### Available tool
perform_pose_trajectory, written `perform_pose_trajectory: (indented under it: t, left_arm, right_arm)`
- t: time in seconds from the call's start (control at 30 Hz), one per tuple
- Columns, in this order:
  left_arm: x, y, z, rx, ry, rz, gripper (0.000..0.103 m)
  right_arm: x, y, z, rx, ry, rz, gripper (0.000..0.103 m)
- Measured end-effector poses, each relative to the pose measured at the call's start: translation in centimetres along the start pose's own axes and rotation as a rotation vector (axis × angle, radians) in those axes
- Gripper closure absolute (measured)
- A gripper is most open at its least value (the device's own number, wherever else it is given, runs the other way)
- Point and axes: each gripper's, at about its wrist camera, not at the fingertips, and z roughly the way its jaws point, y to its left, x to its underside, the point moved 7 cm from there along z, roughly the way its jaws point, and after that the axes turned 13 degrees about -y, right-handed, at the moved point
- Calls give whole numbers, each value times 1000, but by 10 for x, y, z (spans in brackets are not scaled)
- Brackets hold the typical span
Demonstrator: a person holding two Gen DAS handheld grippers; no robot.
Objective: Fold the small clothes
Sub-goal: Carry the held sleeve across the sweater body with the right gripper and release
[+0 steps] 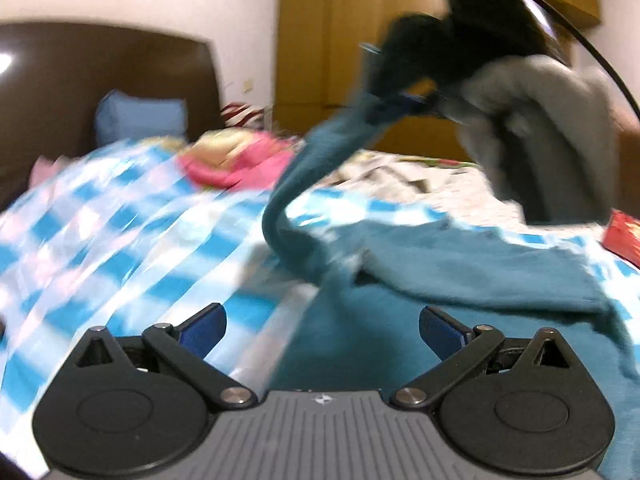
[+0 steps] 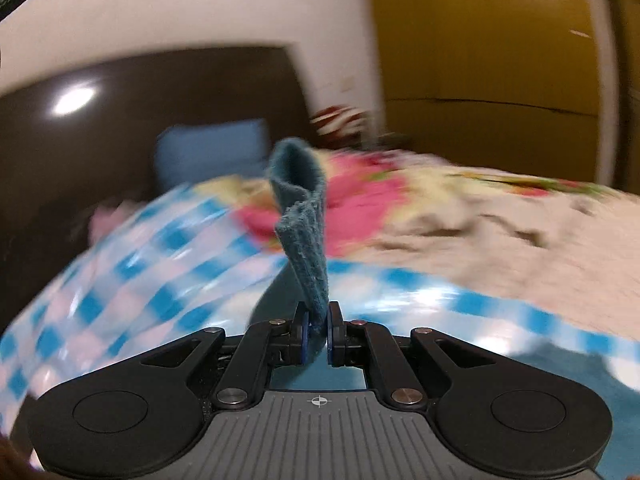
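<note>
A teal garment [image 1: 460, 264] lies on the blue-and-white checked bedspread [image 1: 120, 224]. One strip of it rises from the bed up to my right gripper [image 1: 396, 104], which shows in the left wrist view at upper right, held by a hand in a grey sleeve. In the right wrist view my right gripper [image 2: 317, 332] is shut on a folded edge of the teal garment [image 2: 304, 216], which sticks up between the jaws. My left gripper [image 1: 322, 328] is open and empty, low over the near part of the garment.
A pink and yellow cloth pile [image 1: 240, 156] lies further back on the bed. A blue pillow [image 1: 140, 116] leans on the dark brown headboard [image 1: 100, 80]. A floral blanket [image 2: 500, 216] covers the right side. A wooden wardrobe [image 1: 340, 32] stands behind. A red item [image 1: 624, 236] is at right.
</note>
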Motion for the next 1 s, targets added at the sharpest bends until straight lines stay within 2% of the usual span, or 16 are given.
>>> perform_pose_trajectory:
  t: [0.1,0.2,0.3,0.37,0.47,0.57,0.67,0.77,0.87,1.0]
  left_arm:
    - [-12,-30,4,62,-24,65,0]
    - [-7,-59,12,113,-5,134,0]
    - [15,-81,22,154,65,193,0]
    - [32,-86,28,163,131,217,0]
    - [48,-86,31,153,193,253,0]
    - [54,-80,29,133,216,274,0]
    - [57,-74,28,95,219,280,0]
    - [60,-55,34,35,245,261,0]
    - [66,-30,33,-30,280,246,0]
    - [67,-4,19,-70,305,260,0]
  right_arm:
    - [5,-73,-31,120,-24,89,97]
    - [47,-145,-47,254,35,204,97]
    - [103,-204,-53,389,127,274,96]
    - [131,-229,-58,406,171,374,95]
    - [138,-242,-70,382,153,447,91]
    - [128,-246,-80,381,118,443,82]
    - [119,-256,-91,421,82,429,82]
    - [123,-267,-95,504,107,405,85]
    - [125,-272,-104,522,121,381,88]
    - [120,-254,-133,511,113,281,82]
